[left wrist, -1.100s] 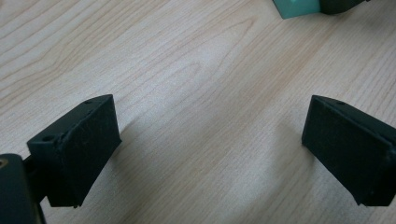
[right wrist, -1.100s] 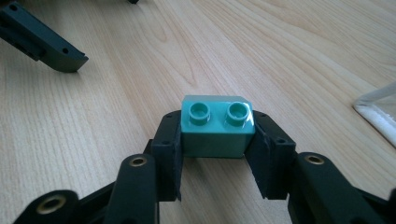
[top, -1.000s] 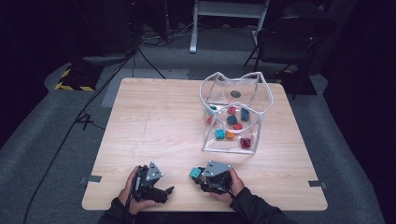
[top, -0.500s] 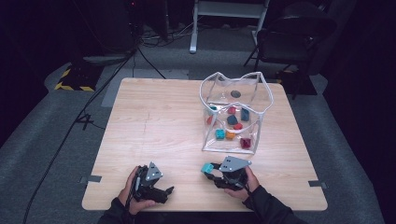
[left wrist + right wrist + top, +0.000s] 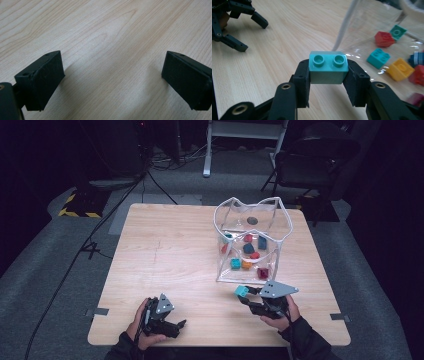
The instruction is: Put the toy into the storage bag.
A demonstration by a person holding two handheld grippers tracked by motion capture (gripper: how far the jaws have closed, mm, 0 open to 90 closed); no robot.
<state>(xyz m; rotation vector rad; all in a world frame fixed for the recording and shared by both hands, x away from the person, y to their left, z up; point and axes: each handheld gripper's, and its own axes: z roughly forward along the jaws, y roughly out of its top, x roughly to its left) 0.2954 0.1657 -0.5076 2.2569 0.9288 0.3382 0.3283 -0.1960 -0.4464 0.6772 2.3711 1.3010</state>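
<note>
My right gripper (image 5: 328, 72) is shut on a teal two-stud brick (image 5: 328, 67), studs up, held above the wooden table. In the high view that teal brick (image 5: 242, 291) hangs just in front of the clear plastic bag (image 5: 250, 240), with the right gripper (image 5: 245, 294) near the table's front right. The bag holds several bricks: red, teal, blue, orange and magenta. My left gripper (image 5: 181, 324) rests open near the front edge at the left. In its own view the left gripper (image 5: 112, 77) has wide-apart jaws with only bare table (image 5: 107, 37) between them.
The clear bag's white rim (image 5: 344, 27) stands close ahead of the held brick, with loose bricks (image 5: 400, 68) behind the plastic. The left gripper (image 5: 232, 22) shows at the far left in the right gripper view. Chairs and cables lie beyond the table's far edge (image 5: 200, 205).
My right gripper has moved right and up with the teal brick, closer to the bag's front. The left gripper has stayed where it was.
</note>
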